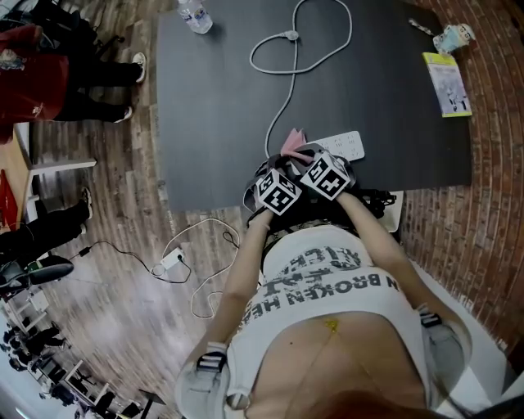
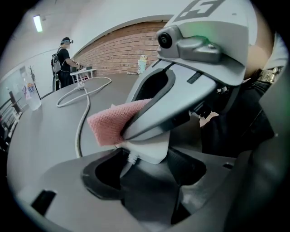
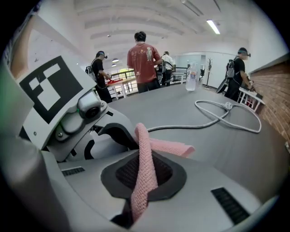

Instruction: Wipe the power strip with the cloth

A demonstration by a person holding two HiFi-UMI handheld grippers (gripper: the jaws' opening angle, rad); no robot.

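Note:
The white power strip (image 1: 342, 146) lies near the front edge of the dark table (image 1: 213, 106), and its cable (image 1: 282, 98) loops away to the far side. Both grippers hang close together over the strip's left end. My right gripper (image 1: 315, 164) is shut on the pink cloth (image 3: 145, 154), which folds up out of its jaws and spreads onto the table beside the strip. In the left gripper view the cloth (image 2: 113, 122) sits pinched under the right gripper's finger (image 2: 149, 118). My left gripper (image 1: 274, 184) has its jaws wide apart, with the strip's cable end (image 2: 147, 152) lying just in front of them.
A water bottle (image 1: 195, 15) stands at the table's far left edge. A yellow-green booklet (image 1: 446, 82) and a small object (image 1: 454, 37) lie at the far right. Several people stand beyond the table's left side. On the wooden floor lies an adapter with a cord (image 1: 173, 260).

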